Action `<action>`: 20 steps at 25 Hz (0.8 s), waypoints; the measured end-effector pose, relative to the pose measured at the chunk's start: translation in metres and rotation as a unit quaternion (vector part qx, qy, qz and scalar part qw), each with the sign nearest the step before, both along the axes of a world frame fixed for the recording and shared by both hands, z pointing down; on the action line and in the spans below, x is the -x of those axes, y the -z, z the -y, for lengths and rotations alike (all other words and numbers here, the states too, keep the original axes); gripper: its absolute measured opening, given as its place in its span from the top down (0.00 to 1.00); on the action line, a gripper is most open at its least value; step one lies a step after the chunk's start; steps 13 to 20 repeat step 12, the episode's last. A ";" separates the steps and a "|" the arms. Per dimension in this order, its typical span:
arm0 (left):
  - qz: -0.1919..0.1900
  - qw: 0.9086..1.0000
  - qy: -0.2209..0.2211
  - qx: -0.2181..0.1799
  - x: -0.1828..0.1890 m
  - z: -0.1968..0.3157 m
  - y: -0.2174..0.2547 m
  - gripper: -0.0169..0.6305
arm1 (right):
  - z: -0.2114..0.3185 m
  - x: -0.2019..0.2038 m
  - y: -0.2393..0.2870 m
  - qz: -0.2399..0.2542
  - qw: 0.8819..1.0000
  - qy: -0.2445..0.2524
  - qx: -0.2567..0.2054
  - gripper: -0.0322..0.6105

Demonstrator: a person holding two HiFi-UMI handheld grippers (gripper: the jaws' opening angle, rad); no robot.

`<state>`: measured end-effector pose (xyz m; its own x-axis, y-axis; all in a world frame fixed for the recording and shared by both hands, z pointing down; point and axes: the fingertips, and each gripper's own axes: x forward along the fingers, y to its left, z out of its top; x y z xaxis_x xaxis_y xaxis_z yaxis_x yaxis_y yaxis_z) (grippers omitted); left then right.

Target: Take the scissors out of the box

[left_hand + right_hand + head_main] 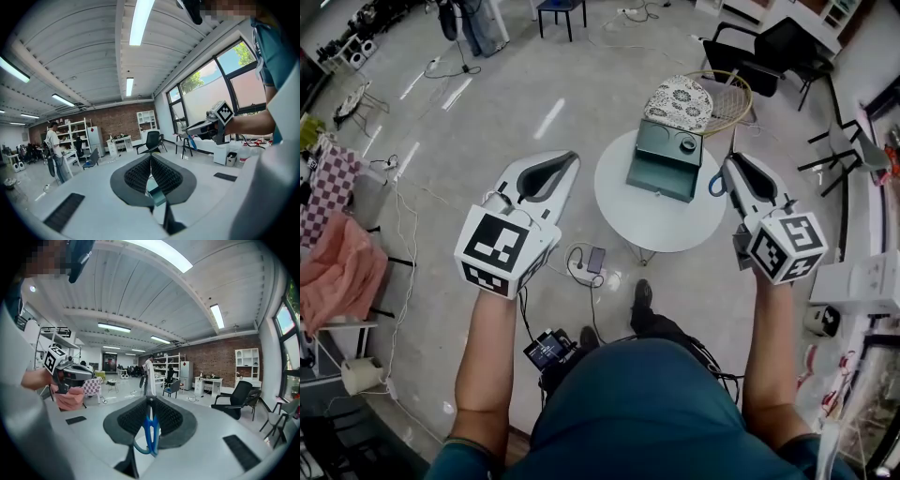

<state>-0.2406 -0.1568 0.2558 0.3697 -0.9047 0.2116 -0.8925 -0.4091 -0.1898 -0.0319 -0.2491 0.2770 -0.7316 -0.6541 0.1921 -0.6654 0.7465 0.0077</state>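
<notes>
One pair of scissors (pixel 149 434), blue handles, out of the box and clamped between the pads of my right tool (pixel 150 401). The handle loops hang below the jaws on the camera side; the blades I cannot make out. In the head view one blue loop shows at that tool's tip, just right of the box (pixel 664 161) and apart from it, in line with the right rim of the surface (pixel 628 211).

The box is dark green with a black knob on top. It sits toward the far side of the round white surface.

My left tool (pixel 151 157) has its jaws together with nothing gripped. In the head view it is held out left of the surface, well apart from the box.

Beyond the surface stands a wicker chair (pixel 733 94) with a patterned cushion (pixel 680 101). On the floor near the surface's foot lies a power strip (pixel 579 272). A person (pixel 149 376) stands far off by the shelves.
</notes>
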 end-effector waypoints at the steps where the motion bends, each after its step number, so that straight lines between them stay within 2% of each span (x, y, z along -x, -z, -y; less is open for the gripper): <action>1: 0.000 1.000 0.001 0.000 0.001 -0.001 -0.001 0.94 | 0.000 0.000 -0.001 -0.001 1.000 0.001 0.001 0.83; 20: -0.001 1.000 0.008 0.005 0.011 -0.010 -0.019 0.94 | -0.004 0.013 -0.023 -0.008 1.000 0.008 0.008 0.83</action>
